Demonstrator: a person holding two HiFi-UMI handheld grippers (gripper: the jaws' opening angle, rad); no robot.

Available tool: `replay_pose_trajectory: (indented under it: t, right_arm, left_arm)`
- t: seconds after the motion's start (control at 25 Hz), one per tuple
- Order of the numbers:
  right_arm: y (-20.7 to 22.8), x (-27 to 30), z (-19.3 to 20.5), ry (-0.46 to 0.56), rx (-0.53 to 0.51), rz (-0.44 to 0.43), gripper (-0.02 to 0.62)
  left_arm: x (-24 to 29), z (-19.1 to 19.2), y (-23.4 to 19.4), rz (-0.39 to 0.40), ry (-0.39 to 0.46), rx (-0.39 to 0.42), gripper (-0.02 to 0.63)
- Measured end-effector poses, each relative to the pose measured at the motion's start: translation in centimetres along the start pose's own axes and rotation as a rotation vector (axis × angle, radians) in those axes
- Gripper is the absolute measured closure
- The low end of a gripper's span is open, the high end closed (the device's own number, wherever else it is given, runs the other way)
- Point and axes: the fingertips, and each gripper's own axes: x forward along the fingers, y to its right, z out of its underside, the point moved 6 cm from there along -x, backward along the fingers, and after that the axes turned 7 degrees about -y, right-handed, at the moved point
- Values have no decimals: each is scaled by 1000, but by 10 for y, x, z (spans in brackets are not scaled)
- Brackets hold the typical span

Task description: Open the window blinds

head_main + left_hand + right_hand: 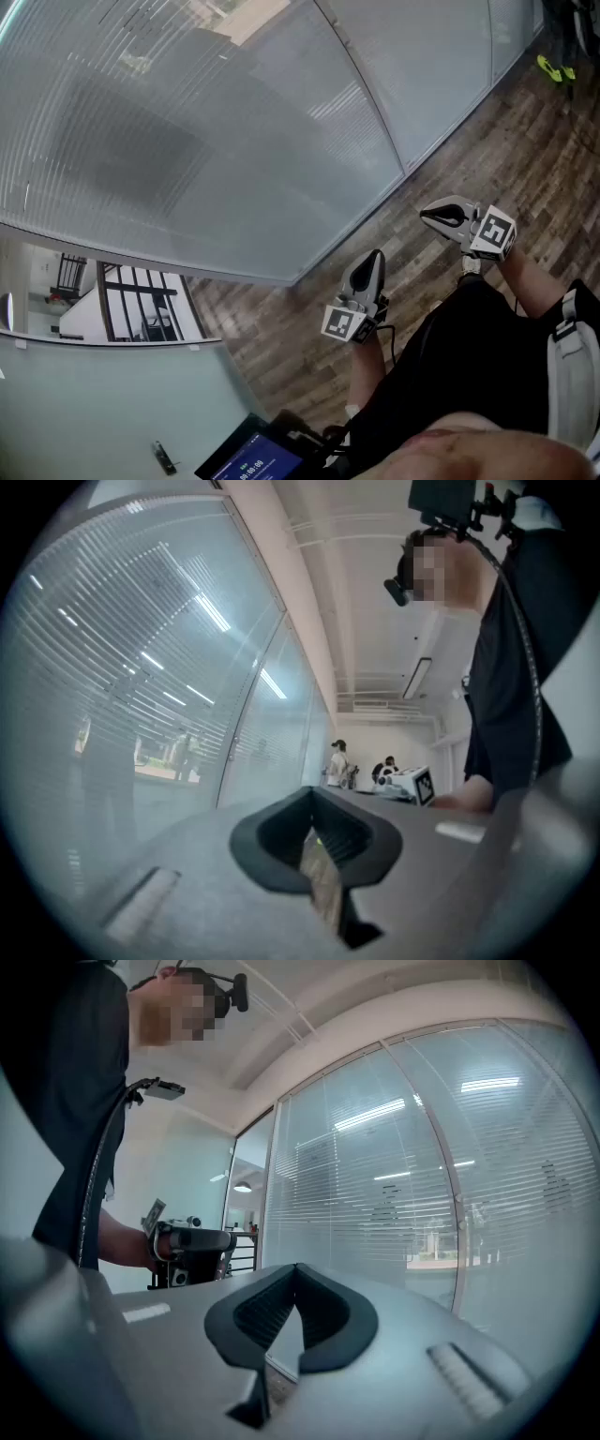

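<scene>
Hanging shut on nothing, the grey two-jaw left gripper (375,255) and its twin, the right gripper (427,216), sit level near the person's waist. Far and left of them, across the brown wood-plank floor (525,141), the pale horizontal-slat window blinds (187,141) hang lowered behind glass, untouched. This looks like the approach step; the next move calls for finding the blinds' control, which no view shows.
</scene>
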Motion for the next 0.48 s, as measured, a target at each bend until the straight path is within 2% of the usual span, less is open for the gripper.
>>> replay_pose_trajectory:
  t: [0.48]
  right_arm:
    - [-7,6,-5,16,2,3,591]
  left_arm:
    - [-6,-4,0,6,0,17,604]
